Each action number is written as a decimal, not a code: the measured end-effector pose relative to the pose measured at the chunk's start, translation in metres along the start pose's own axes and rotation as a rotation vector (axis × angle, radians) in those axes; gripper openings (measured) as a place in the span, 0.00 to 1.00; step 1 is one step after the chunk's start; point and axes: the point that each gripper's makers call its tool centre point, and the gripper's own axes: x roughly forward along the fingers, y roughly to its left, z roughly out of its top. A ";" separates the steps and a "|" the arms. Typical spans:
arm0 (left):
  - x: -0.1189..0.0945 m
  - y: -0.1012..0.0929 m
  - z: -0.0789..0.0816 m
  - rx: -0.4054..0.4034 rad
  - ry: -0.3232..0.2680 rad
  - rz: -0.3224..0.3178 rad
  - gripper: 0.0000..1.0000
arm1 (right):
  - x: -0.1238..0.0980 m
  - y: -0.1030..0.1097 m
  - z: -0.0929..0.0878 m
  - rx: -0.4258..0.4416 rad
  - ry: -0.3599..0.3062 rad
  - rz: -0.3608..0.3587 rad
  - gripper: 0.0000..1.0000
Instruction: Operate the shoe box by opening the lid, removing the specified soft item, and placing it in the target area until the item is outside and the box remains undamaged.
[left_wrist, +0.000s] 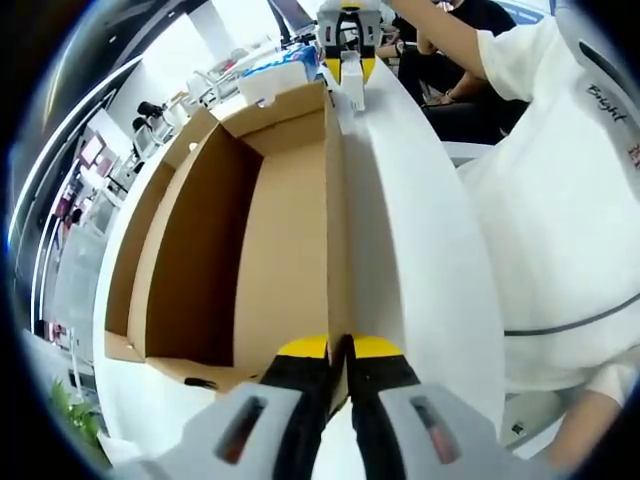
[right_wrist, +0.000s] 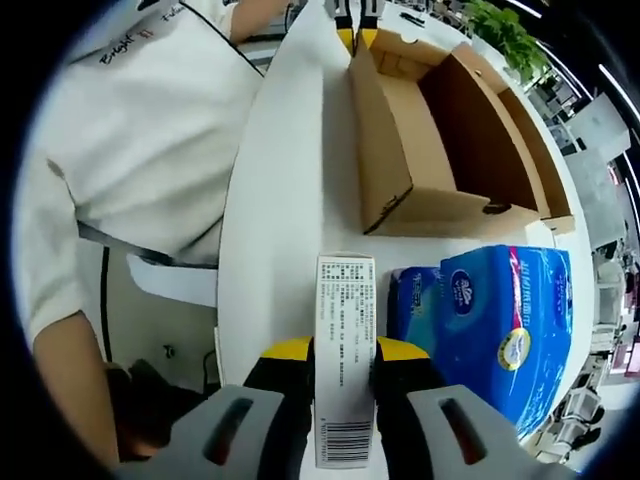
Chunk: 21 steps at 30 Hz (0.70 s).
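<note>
The brown cardboard shoe box (left_wrist: 290, 230) stands open on the white table, and what shows of its inside looks empty. My left gripper (left_wrist: 340, 347) is shut on the top edge of the box's long side wall. At the box's far end, my right gripper (left_wrist: 347, 40) holds a slim white carton (left_wrist: 352, 85). In the right gripper view my right gripper (right_wrist: 345, 350) is shut on that printed white carton (right_wrist: 346, 330), just short of the box (right_wrist: 400, 150). A blue tissue pack (right_wrist: 500, 320) lies on the table beside it. My left gripper (right_wrist: 355, 25) shows at the box's far end.
The white table (left_wrist: 420, 220) is long and narrow, with its edge close to the box. A person in a white shirt (right_wrist: 150, 150) stands right against that edge. Other people sit behind the table's far end (left_wrist: 450, 60). A green plant (right_wrist: 505, 30) is beyond the box.
</note>
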 end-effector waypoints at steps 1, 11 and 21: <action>0.000 0.000 0.000 0.000 -0.001 0.000 0.05 | 0.000 -0.002 0.000 0.005 0.001 -0.006 0.21; 0.000 0.000 0.000 0.001 -0.003 0.003 0.05 | 0.010 -0.005 -0.004 -0.017 0.005 -0.030 0.21; 0.000 0.000 0.001 -0.002 -0.001 0.004 0.05 | 0.000 -0.013 -0.003 -0.029 -0.009 -0.087 0.23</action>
